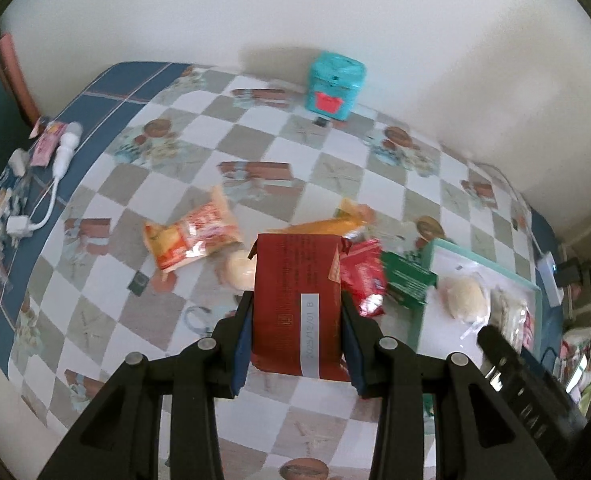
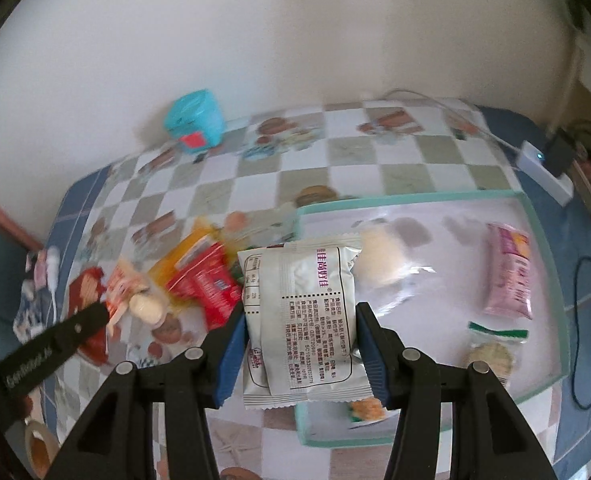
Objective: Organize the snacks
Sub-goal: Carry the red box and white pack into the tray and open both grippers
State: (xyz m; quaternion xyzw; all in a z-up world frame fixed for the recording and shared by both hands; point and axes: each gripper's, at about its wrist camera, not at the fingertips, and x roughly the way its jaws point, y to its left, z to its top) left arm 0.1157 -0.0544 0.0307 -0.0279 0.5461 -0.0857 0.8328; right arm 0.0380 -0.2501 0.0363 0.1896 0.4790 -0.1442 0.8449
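Far left edge of the table [image 1: 199, 148]: white cable w/ plug [image 1: 61, 152] on the blue border. Checkered cloth all over. Teal box [image 1: 335, 86] at the far side, against the wall.

Mid-left, loose snacks: orange packet [image 1: 193, 236] lying flat, round pale bun [image 1: 239, 272] just beside it, yellow-orange packet [image 1: 327, 226] behind.

Left tool [image 1: 297, 320] – blue pads pinching a dark red packet [image 1: 295, 300] by its sides, packet upright, lifted off the table, date strip facing up. Small bright red packet [image 1: 365, 280] just right of it, then a green one [image 1: 407, 280] overlapping the tray's left rim.

Right tool [image 2: 299, 344] – clamped on a white foil packet [image 2: 303, 316], printed text side showing, held over the near left corner of the teal-rimmed tray [image 2: 547, 280].

In the tray: wrapped pale bun [image 2: 379, 260] near the far left, pink packet [image 2: 509, 276] at the right, round cracker in clear wrap w/ green top [image 2: 491, 354] nearer, another small snack [image 2: 365, 408] at the near edge, partly hidden.

Far right, off the tray: white power strip [image 2: 543, 172] w/ black plug.
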